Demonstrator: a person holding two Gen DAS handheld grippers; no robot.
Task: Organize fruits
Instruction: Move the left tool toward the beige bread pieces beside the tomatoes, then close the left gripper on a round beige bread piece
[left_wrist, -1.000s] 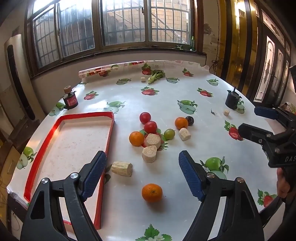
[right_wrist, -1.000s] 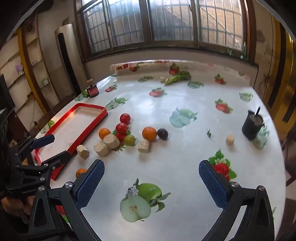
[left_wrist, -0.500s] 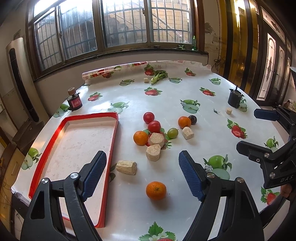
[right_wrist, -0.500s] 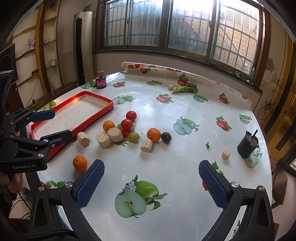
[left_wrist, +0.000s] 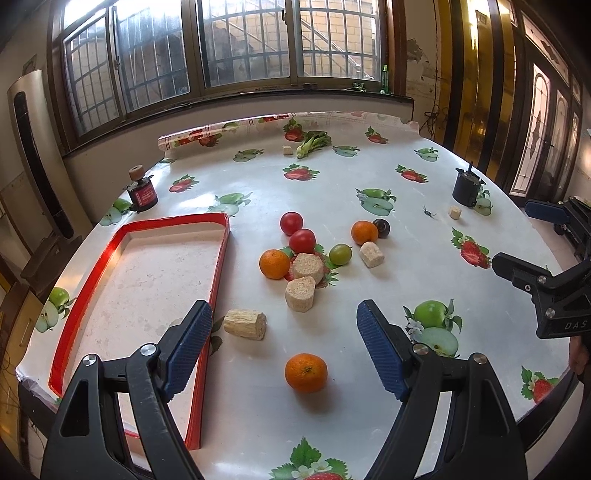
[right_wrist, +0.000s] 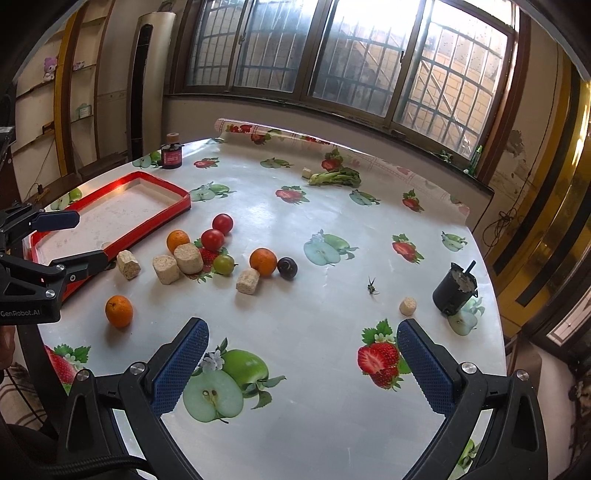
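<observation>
Glossy fruit-print oilcloth is covering the surface (left_wrist: 258, 184), which is filling both views.

Red-rimmed tray (left_wrist: 122, 236) is lying just beyond the left tool's left finger, bare inside; nothing sorted yet, by the look of it.

Left tool (left_wrist: 284, 347) is hanging wide, holding nothing. Right tool (right_wrist: 301, 360) likewise wide and empty, hovering over bare cloth.

What is changing: over the last second the left view has been pulling back slightly, so the near orange (left_wrist: 306, 372) is now sitting squarely between and just ahead of its fingers. The right view has been swinging round to take in the whole spread. Judgement: left side is lining up for a first pick, the near orange the likely candidate, tray close by for the drop.

Fruit cluster lying further ahead of the left tool: two red tomatoes (left_wrist: 302, 240), a second orange (left_wrist: 274, 263), a green fruit (left_wrist: 340, 254), a third orange (left_wrist: 364, 232) touching a dark plum-like fruit (left_wrist: 381, 228). Cork-like cylinders (left_wrist: 300, 293) are mixed in among them.

Hard to tell: tray's near corner is hidden behind the left tool's finger; the tiny dark speck (right_wrist: 372, 287) ahead of the right tool is too small to identify; the person's hands are mostly cut off at frame edges.
</observation>
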